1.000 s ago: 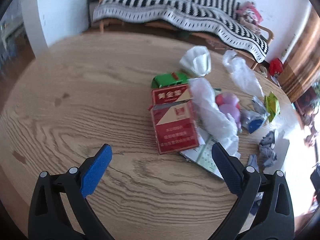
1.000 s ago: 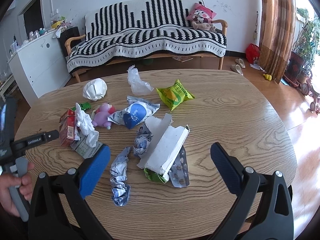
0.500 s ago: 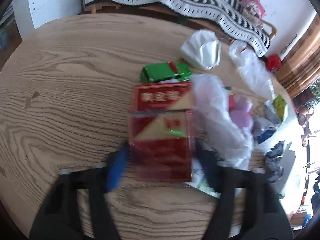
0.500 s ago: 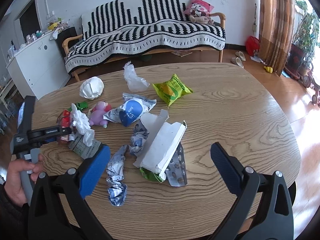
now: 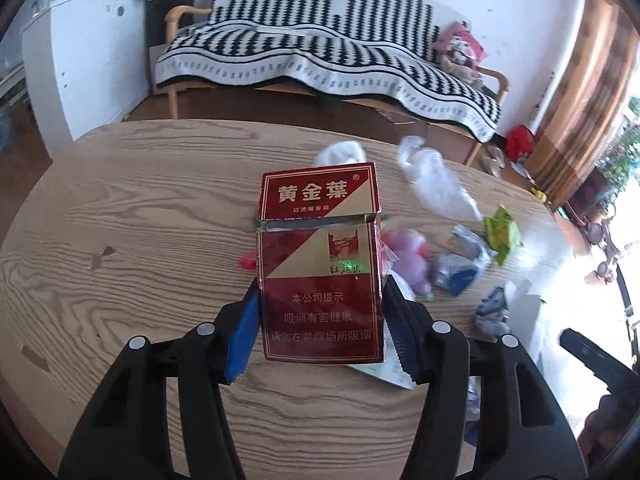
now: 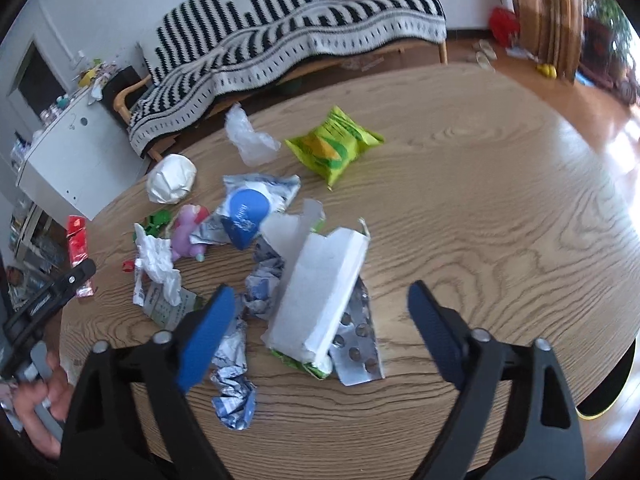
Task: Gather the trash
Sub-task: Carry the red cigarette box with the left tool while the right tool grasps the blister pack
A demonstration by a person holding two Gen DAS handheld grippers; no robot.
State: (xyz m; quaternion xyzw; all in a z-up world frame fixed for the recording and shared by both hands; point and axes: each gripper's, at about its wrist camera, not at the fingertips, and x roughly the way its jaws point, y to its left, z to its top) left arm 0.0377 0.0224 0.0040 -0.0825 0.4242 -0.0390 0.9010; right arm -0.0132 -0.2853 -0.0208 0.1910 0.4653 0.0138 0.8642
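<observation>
Left wrist view: our left gripper [image 5: 320, 328] tilts downward, clamped on a red cigarette pack [image 5: 319, 264]; at 3 o'clock, our right gripper [image 6: 320, 328] has been narrowing, ungripped, above the white box [image 6: 320, 300].

The red cigarette pack [image 5: 318, 264] is being shown with gold characters 黄金葉 on its lid, a registered-mark sign beside them, and a smaller line, 过滤嘴香烟, beneath. Lower on its front, 本公司提示, 吸烟有害健康 and 请勿在禁烟场所吸烟 are being displayed. Print on the blue-and-white wrapper [image 6: 247, 216] is too blurred to be read.
</observation>
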